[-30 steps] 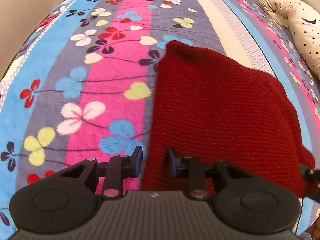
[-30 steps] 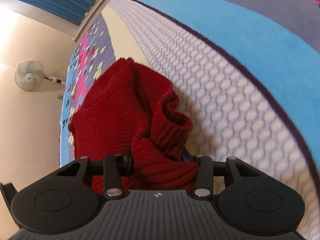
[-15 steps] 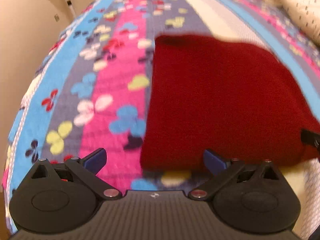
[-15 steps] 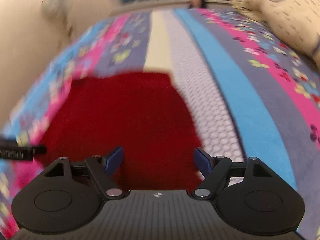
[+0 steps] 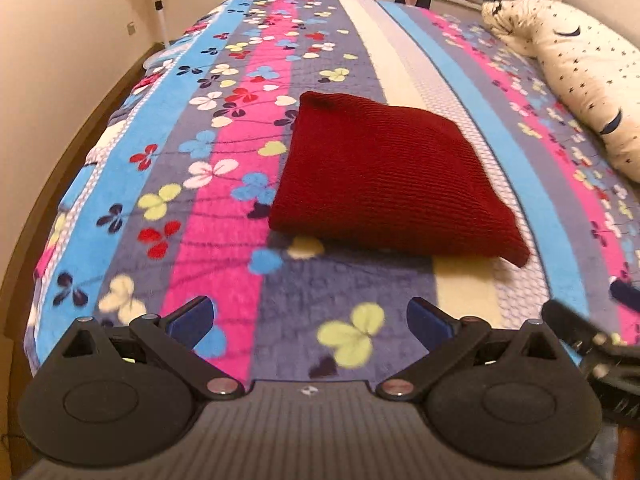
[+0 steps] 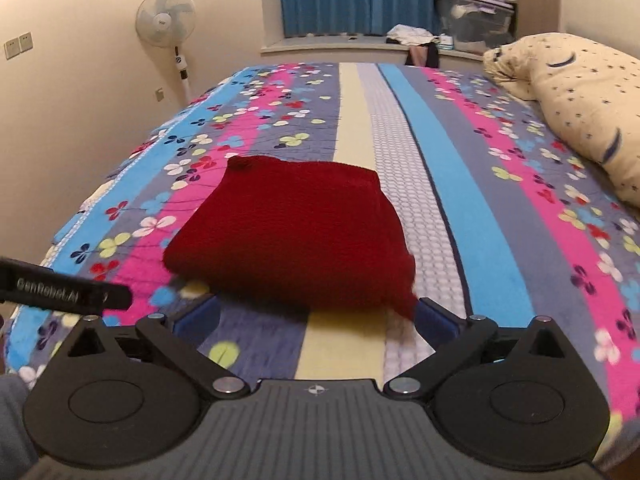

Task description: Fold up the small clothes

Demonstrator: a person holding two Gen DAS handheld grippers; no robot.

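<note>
A dark red knitted garment (image 5: pixel 384 176) lies folded into a flat, roughly square pad on the striped flowered bedspread (image 5: pixel 224 184). It also shows in the right wrist view (image 6: pixel 296 236). My left gripper (image 5: pixel 310 320) is open and empty, held above the bedspread, short of the garment's near edge. My right gripper (image 6: pixel 316 316) is open and empty, just in front of the garment's near edge, its right fingertip (image 6: pixel 430 316) close to the garment's near right corner. The right gripper's side shows at the left wrist view's right edge (image 5: pixel 592 336).
A cream pillow with stars (image 6: pixel 580 108) lies at the bed's right side. A standing fan (image 6: pixel 168 28) is by the left wall. A windowsill with a bin and clothes (image 6: pixel 468 24) runs behind the bed, under blue curtains. The bed's left edge drops off near the wall.
Both grippers have opened, let go of the garment and drawn back and up from it. The garment's right side, bunched in the right gripper a second ago, now lies flat.
</note>
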